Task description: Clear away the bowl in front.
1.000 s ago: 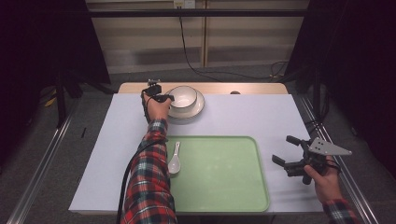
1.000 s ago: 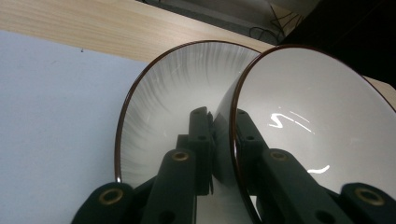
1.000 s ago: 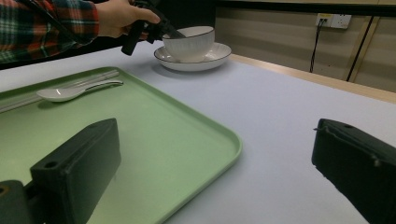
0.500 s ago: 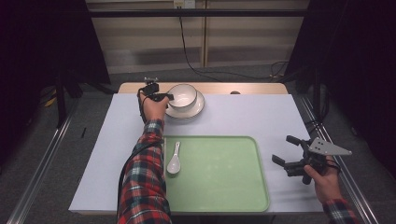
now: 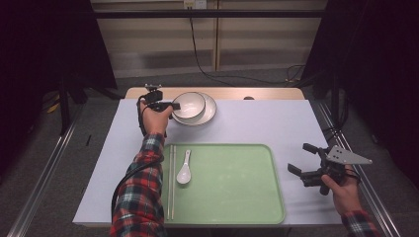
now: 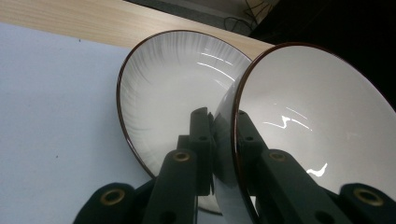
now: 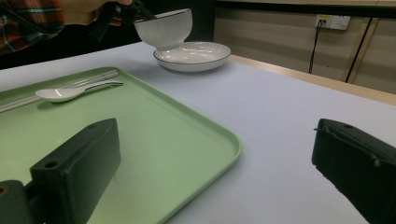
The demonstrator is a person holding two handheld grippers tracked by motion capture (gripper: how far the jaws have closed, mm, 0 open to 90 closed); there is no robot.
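A white bowl with a dark rim [image 5: 188, 105] hangs tilted just above a matching white plate [image 5: 210, 112] at the table's far edge. My left gripper [image 5: 173, 105] is shut on the bowl's near-left rim. In the left gripper view the jaws pinch the bowl's wall [image 6: 317, 116], one inside and one outside, with the plate [image 6: 173, 93] behind. The right gripper view shows the bowl [image 7: 166, 28] raised over the plate [image 7: 194, 55]. My right gripper [image 5: 298, 157] stands open and holds nothing, just right of the green tray [image 5: 237, 187].
On the tray's left part lie a white spoon [image 5: 184, 168] and a pair of chopsticks [image 5: 171, 182]. A white sheet [image 5: 272, 123] covers the table, with a wooden strip along the far edge. Metal rails run along both sides.
My left gripper has lifted the bowl off the plate and drawn it slightly to the left, tilting it. The right gripper has stayed where it was.
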